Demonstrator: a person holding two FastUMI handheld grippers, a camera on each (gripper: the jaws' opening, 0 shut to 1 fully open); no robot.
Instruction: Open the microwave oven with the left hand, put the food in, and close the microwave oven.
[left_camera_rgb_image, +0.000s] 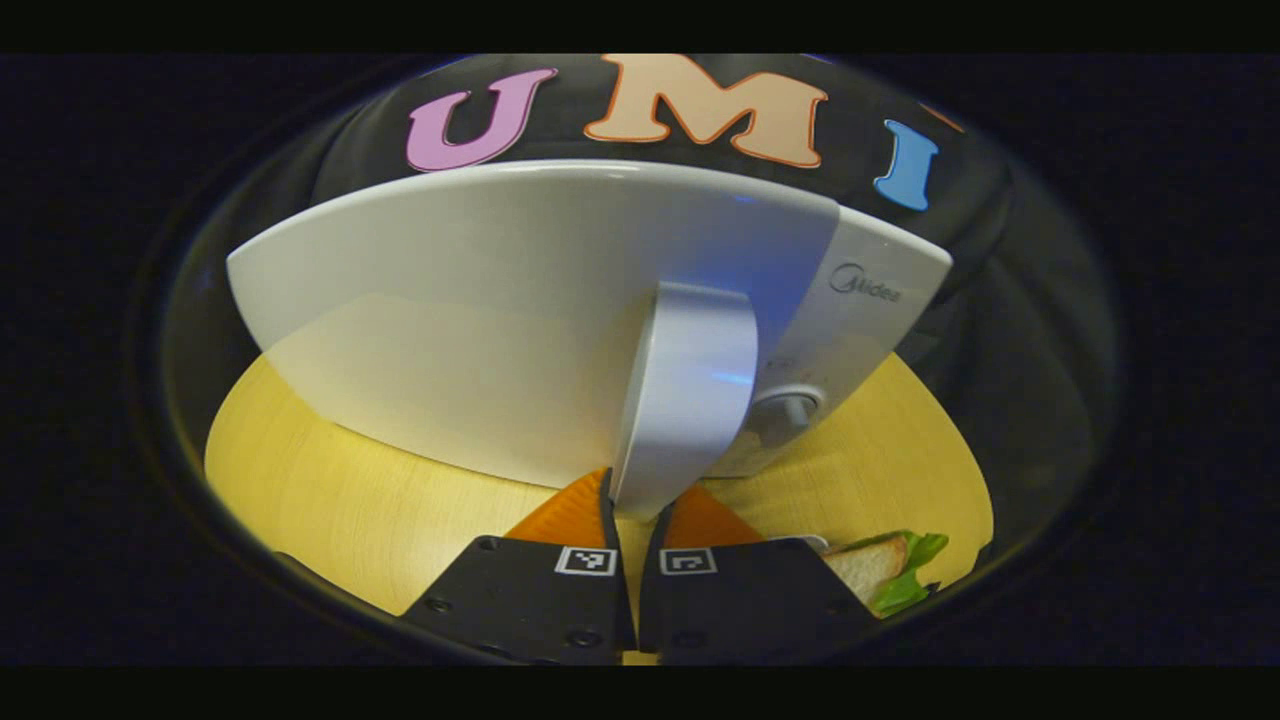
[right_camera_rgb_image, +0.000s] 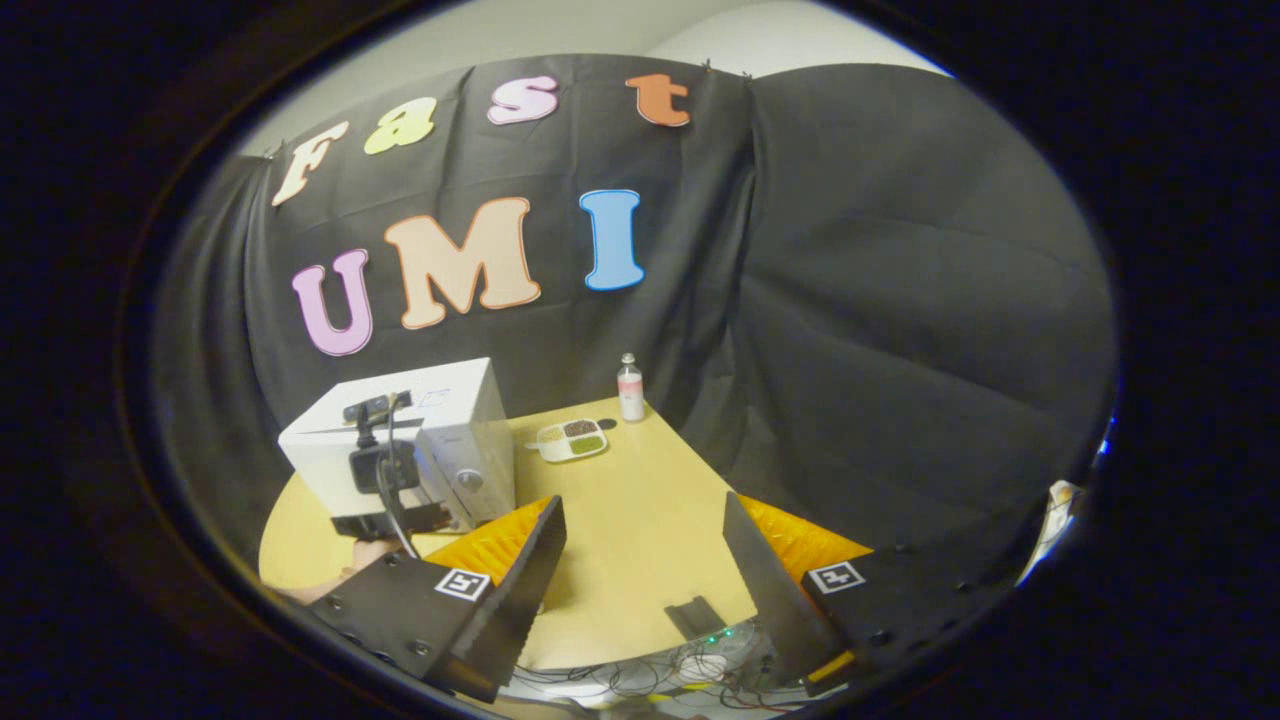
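Pinching the bottom end of the door handle (left_camera_rgb_image: 690, 390), the left hand-held gripper (left_camera_rgb_image: 636, 500) has its two fingers nearly together, one on each side of the handle; the handle is a pale curved bar on the front of the white microwave oven (left_camera_rgb_image: 520, 320); the oven door looks shut or close to shut, and I cannot tell which; a round knob (left_camera_rgb_image: 790, 408) sits on the oven's panel just past the handle; the oven stands on the yellow wooden desk (left_camera_rgb_image: 340, 490); the food is a sandwich (left_camera_rgb_image: 880, 565) with green leaves in it, lying on the desk near the gripper, outside the oven.

From the right gripper view, the right hand-held gripper (right_camera_rgb_image: 645, 545) is high above the desk (right_camera_rgb_image: 640, 500) with its fingers wide apart and nothing between them; the microwave oven (right_camera_rgb_image: 470, 440) is at the far left side of the desk, and the left hand-held gripper (right_camera_rgb_image: 385, 470) is up against its front; a small dish (right_camera_rgb_image: 572, 440) with split parts sits behind, and a little bottle (right_camera_rgb_image: 630, 388) stands near it; wires (right_camera_rgb_image: 660, 680) lie low down at the desk's near edge.
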